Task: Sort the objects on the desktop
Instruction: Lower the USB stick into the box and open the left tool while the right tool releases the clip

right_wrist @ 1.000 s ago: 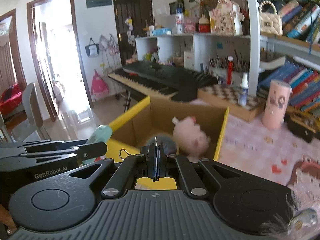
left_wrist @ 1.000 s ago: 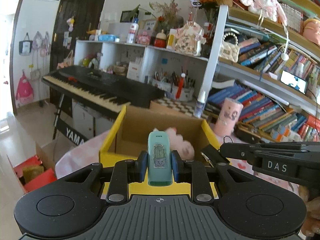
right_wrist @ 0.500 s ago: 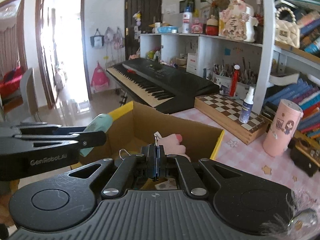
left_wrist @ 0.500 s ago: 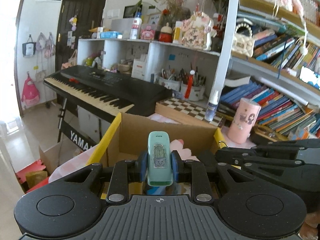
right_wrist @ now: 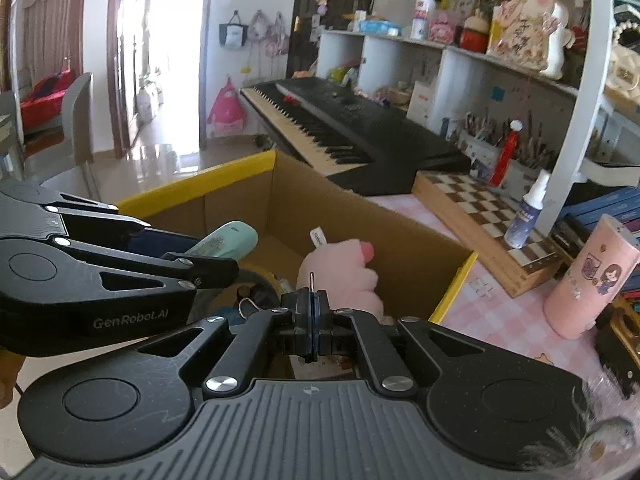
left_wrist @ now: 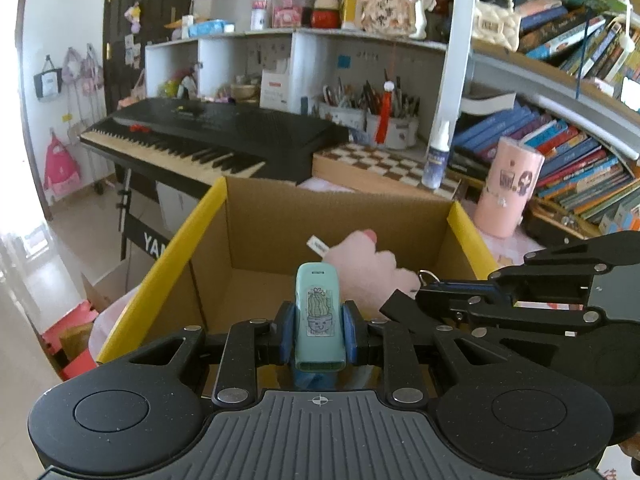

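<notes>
1. Pink patterned tabletop (right_wrist: 492, 292) carries an open cardboard box (left_wrist: 336, 224) with yellow flaps; a black keyboard (left_wrist: 216, 136) stands behind it.
2. Left gripper (left_wrist: 319, 322): pads clamped on an upright mint-green cactus-print case (left_wrist: 319, 312), held over the box.
3. Right gripper (right_wrist: 311, 312): jaws fully closed, pinching a thin metal clip (right_wrist: 311, 280) above the box.
4. Pink plush toy (right_wrist: 340, 272) lies inside the box.
</notes>
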Motion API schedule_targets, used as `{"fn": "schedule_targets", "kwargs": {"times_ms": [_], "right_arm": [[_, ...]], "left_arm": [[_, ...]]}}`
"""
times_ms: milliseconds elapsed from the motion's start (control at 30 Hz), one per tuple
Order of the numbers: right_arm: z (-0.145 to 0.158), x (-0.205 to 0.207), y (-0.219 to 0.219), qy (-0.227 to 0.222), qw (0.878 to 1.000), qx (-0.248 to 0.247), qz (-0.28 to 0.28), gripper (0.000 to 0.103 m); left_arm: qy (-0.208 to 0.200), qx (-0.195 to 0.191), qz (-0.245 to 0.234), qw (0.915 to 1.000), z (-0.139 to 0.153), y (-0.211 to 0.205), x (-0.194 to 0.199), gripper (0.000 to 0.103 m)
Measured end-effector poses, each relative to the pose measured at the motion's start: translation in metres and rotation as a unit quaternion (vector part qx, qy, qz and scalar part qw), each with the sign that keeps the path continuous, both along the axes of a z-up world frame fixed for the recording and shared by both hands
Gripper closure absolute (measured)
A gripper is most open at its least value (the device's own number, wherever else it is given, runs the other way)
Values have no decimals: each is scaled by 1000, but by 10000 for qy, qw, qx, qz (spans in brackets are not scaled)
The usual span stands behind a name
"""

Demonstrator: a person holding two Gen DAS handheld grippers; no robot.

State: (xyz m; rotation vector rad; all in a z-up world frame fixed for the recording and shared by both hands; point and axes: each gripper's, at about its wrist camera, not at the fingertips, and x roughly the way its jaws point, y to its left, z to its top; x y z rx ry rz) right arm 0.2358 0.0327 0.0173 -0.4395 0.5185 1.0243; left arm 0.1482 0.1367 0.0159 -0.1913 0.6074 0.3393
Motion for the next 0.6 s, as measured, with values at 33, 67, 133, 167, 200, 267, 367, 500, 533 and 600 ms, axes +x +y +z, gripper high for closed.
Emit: {"fn": "schedule_targets", "kwargs": {"times_ms": [33, 67, 133, 167, 200, 267, 367, 500, 533, 600], "right_arm": [[-2, 2, 2, 29, 10000, -67, 34, 101], [-5, 3, 3, 50, 9999, -140, 70, 101], [-9, 5, 6, 69, 9995, -280, 158, 101], [-11, 6, 7, 82, 9991, -367, 213, 101], [-13, 7, 9, 83, 9987, -432, 248, 101], [-17, 9, 11, 62, 9979, -549, 325, 101], [-19, 10, 12, -15, 9968, -648, 465, 101], [-20, 13, 13, 15, 9960, -690, 565, 101], [-20, 14, 13, 21, 9959, -693, 579, 101], [-20, 14, 14, 24, 9957, -703, 605, 101]], "left_arm": [[33, -7, 5, 10000, -1, 0, 2, 80], [72, -14, 10, 10000, -2, 0, 4, 80], [160, -25, 28, 9999, -5, 0, 7, 80], [198, -36, 32, 9998, -7, 0, 8, 80], [241, -48, 40, 9997, -8, 0, 10, 80], [326, -78, 43, 9994, -10, 0, 13, 80], [437, -40, -1, 9990, -13, -3, 17, 80], [516, -46, -43, 9986, -15, -6, 22, 81], [523, -32, -33, 9986, -15, -7, 22, 81], [540, -2, -36, 9985, -15, -8, 22, 82]]}}
